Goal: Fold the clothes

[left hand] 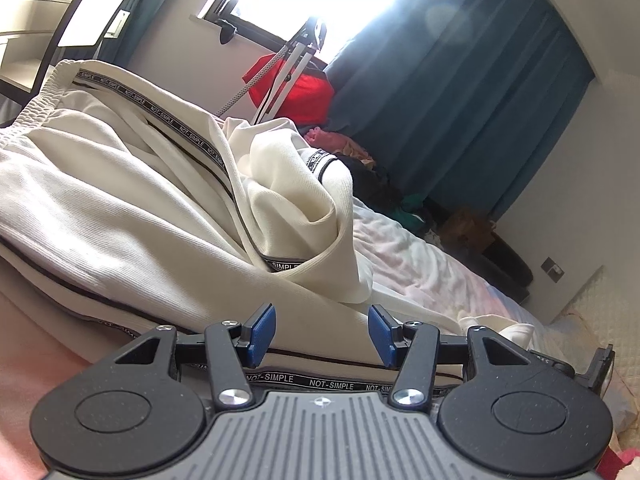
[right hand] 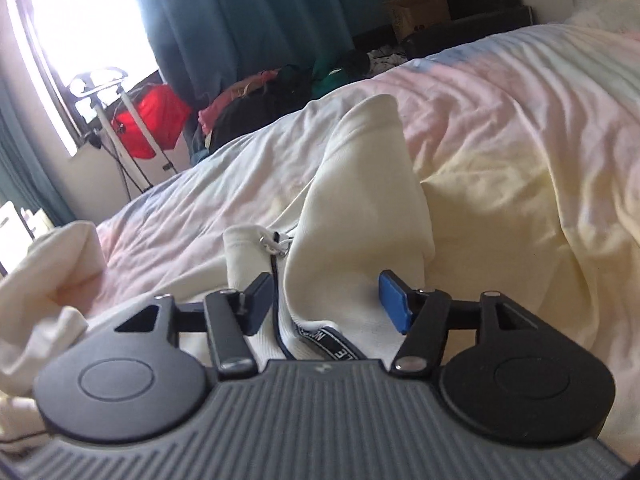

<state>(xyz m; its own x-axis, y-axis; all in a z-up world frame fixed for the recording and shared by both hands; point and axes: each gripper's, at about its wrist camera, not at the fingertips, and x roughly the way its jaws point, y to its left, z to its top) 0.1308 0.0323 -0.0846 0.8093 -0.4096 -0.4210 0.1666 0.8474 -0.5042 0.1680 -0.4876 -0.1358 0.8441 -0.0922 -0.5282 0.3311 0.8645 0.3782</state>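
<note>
Cream trousers [left hand: 120, 216] with a black "NOT-SIMPLE" side band lie heaped on the bed [left hand: 420, 264], their elastic waistband raised at the far left of the left wrist view. The long axis of the garment runs from that waistband down toward the camera, and the printed band follows the same line. In the right wrist view a leg of the trousers [right hand: 352, 208] stretches away from the camera across the pastel bedding, its cuff end pointing toward the far side of the bed.

The left hand-held gripper [left hand: 323, 330] is tilted slightly downward, low over the near edge of the fabric. Its blue pads stand apart with cloth lying beneath and between them; whether they touch it cannot be told.

The right hand-held gripper [right hand: 332, 304] also angles downward over the trouser leg. Its jaws are apart, with the cream fabric and a drawstring between them, not pinched.

Blue curtains [left hand: 460, 92] hang beyond the bed.
</note>
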